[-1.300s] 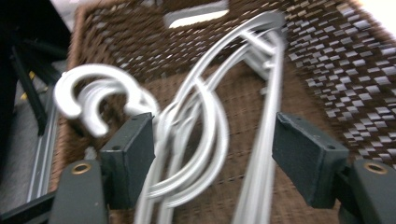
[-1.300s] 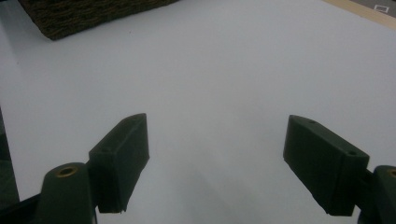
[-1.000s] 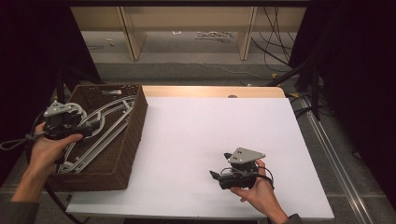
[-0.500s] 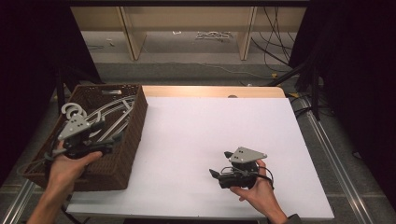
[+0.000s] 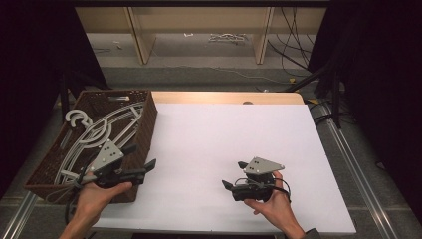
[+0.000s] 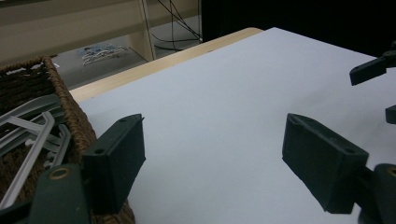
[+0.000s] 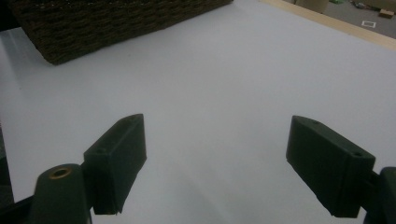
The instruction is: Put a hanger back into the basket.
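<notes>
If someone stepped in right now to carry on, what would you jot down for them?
Left gripper: open, empty, held over the near right corner of the wicker basket, pointing out across the white table.
Right gripper: open, empty, low over the near part of the table, fingers aimed toward the basket.
Things: the grey hangers all lie piled in the basket; none is on the table.
Done: nothing taken out that I can see.
Left: probably reach into the basket and lift a hanger out onto the table. They look tangled, so go gently.
</notes>
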Demonstrator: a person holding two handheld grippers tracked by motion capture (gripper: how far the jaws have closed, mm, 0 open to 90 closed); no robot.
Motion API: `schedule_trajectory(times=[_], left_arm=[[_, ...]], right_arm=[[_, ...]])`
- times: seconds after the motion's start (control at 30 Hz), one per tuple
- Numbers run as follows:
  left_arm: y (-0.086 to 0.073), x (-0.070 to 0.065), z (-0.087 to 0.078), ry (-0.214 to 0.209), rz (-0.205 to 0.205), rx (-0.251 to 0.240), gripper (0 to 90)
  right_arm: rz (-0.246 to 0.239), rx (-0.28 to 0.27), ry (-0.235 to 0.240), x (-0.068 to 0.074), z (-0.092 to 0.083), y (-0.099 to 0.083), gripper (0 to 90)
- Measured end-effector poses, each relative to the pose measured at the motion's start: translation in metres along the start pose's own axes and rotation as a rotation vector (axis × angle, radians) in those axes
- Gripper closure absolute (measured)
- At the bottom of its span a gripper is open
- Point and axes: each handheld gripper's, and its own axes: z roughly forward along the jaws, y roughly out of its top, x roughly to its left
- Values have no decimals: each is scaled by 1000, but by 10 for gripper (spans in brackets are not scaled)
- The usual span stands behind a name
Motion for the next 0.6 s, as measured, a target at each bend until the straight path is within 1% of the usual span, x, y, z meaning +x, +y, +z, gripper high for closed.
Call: schedule_trajectory(times=[0.03,0.07,0.13,0.2,0.23,0.33,0.37,0.4,0.43,0.47,0.5,0.53,0.57,0.6], left_arm=[[0,0,0,0,0,0,214],[-1,-3,-1,4,3,-3,217],[-2,-8,-2,19,31,-7,222],[-5,-12,-2,20,13,-8,221],[-8,-17,-1,23,26,-8,222],[-11,-22,1,17,34,-7,225],[-12,-27,2,-2,32,-15,227],[-13,-31,1,-1,38,-13,228],[-13,-31,1,-1,38,-13,231],[-16,-36,3,15,60,-2,233],[-16,-36,3,15,60,-2,233],[-20,-40,5,41,106,4,233],[-20,-40,5,41,106,4,232],[-22,-44,6,24,111,4,232]], right_arm=[[0,0,0,0,0,0,211],[2,1,1,1,0,0,211],[1,1,2,1,0,0,211],[2,-5,5,1,0,0,211],[0,-5,5,1,0,0,211],[2,-8,4,2,0,0,211],[4,-11,4,2,0,0,211],[-3,-17,-2,1,0,0,212],[-3,-17,-2,1,0,0,212],[6,-11,4,1,0,0,212],[6,-11,4,1,0,0,212],[9,-14,4,1,0,1,212],[9,-14,4,1,0,1,212],[7,-14,4,1,0,1,212]])
